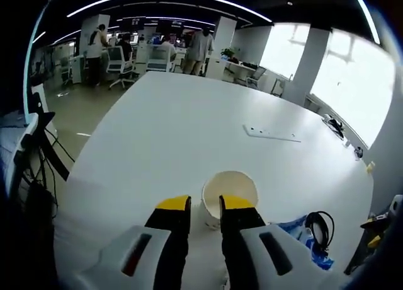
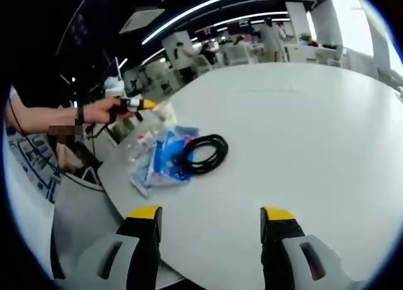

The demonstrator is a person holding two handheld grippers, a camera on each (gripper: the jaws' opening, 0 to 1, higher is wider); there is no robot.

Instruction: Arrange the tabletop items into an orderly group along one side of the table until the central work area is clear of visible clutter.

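A white paper cup [image 1: 230,190] stands near the table's edge. My left gripper [image 1: 204,205] is shut on its near wall, one yellow-tipped jaw inside the rim and one outside. The right gripper view shows that gripper [image 2: 136,104] in a person's hand, with the cup [image 2: 165,112] at its tip. A black cable coil [image 2: 203,154] lies on blue packets [image 2: 164,162], beside a clear plastic bag [image 2: 141,142]. The coil [image 1: 320,229] and the packets [image 1: 296,230] lie just right of the cup. My right gripper [image 2: 211,217] hangs open over bare table, short of the coil.
A flat white strip [image 1: 272,133] lies mid-table on the white table [image 1: 176,132]. Small dark items [image 1: 334,123] sit at its far right edge. Cables and equipment [image 1: 31,176] stand off its left side. Office chairs [image 1: 119,64] and people are far behind.
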